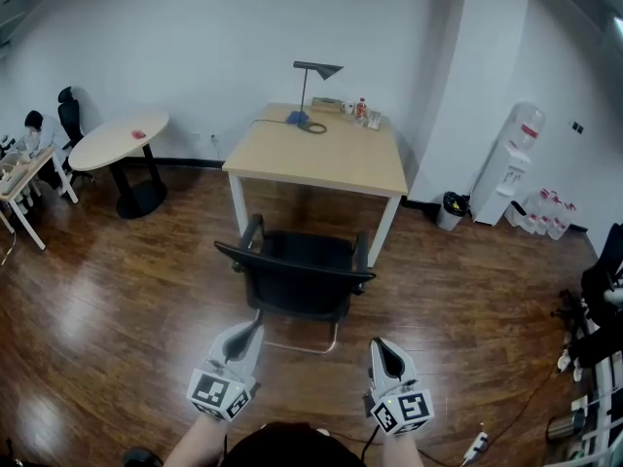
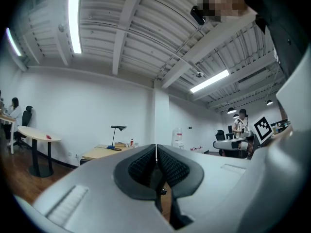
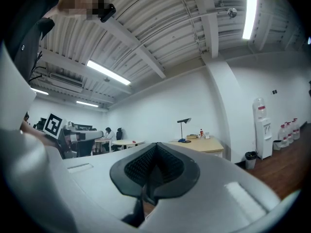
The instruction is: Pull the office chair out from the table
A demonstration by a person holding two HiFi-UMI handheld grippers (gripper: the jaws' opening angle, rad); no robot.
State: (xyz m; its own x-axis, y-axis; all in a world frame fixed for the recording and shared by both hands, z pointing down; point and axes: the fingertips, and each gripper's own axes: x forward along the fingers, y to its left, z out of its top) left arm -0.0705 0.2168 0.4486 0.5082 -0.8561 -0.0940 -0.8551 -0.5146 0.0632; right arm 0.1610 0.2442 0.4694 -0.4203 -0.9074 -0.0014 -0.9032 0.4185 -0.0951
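Grey left gripper (image 1: 254, 330) and right gripper (image 1: 380, 344) point level at bottom centre, both clenched empty. Black office chair (image 1: 297, 278) stands just ahead, untouched.

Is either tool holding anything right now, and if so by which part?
Nothing is held. The left tool and right tool are both shut and empty, short of the office chair.

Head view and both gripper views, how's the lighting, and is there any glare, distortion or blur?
Head view: even indoor light, fisheye bowing the walls, soft sheen on the wooden floor, office chair and table sharp. Left gripper view: heavy fisheye with black corners, ceiling light strip blown out. Right gripper view: same distortion, overhead tube glaring at top right.
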